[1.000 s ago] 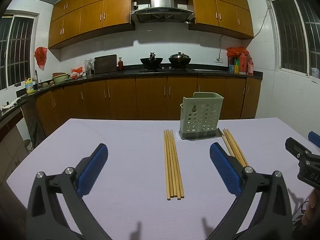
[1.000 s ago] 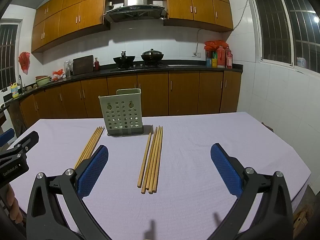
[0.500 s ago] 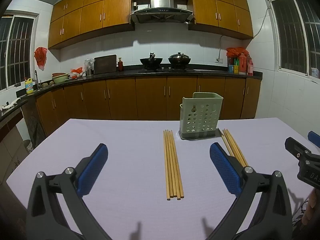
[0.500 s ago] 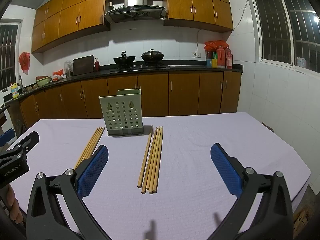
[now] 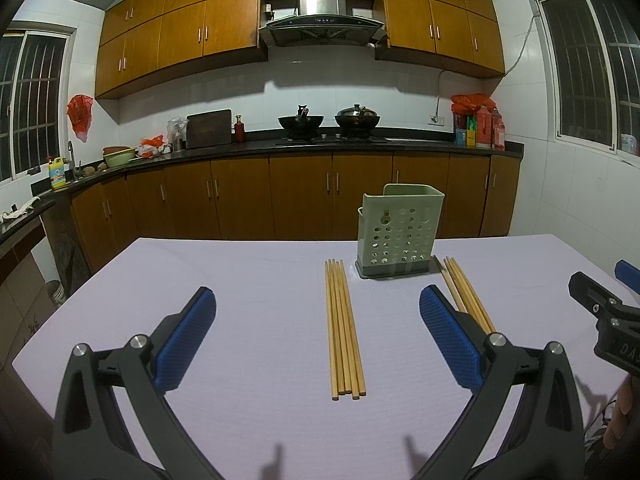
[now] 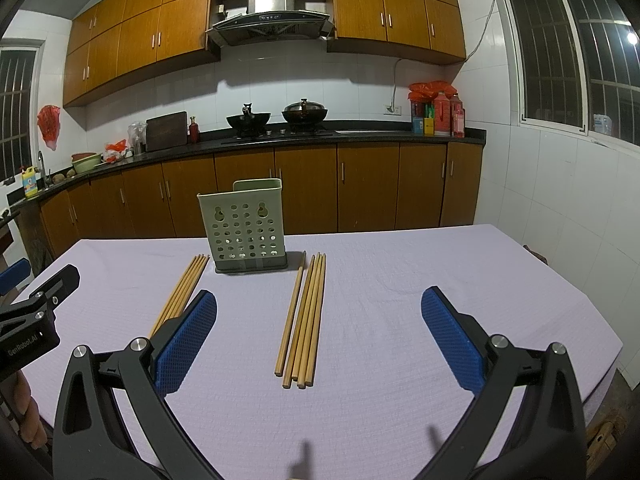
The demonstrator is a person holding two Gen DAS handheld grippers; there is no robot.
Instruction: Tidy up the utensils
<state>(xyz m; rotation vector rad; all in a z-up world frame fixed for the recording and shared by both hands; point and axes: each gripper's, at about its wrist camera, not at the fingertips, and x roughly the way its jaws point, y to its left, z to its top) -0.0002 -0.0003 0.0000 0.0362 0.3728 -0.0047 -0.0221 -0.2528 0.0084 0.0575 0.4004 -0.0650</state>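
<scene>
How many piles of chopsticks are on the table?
2. One bundle of chopsticks lies left of the green utensil holder; the other bundle lies to its right. Both rest flat on the purple tablecloth.

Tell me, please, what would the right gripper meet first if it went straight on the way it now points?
The right gripper, open and empty, points at the bundle of chopsticks lying flat on the table between its fingers, so it would likely meet them first. The green utensil holder stands farther back and left; depth is uncertain.
</scene>
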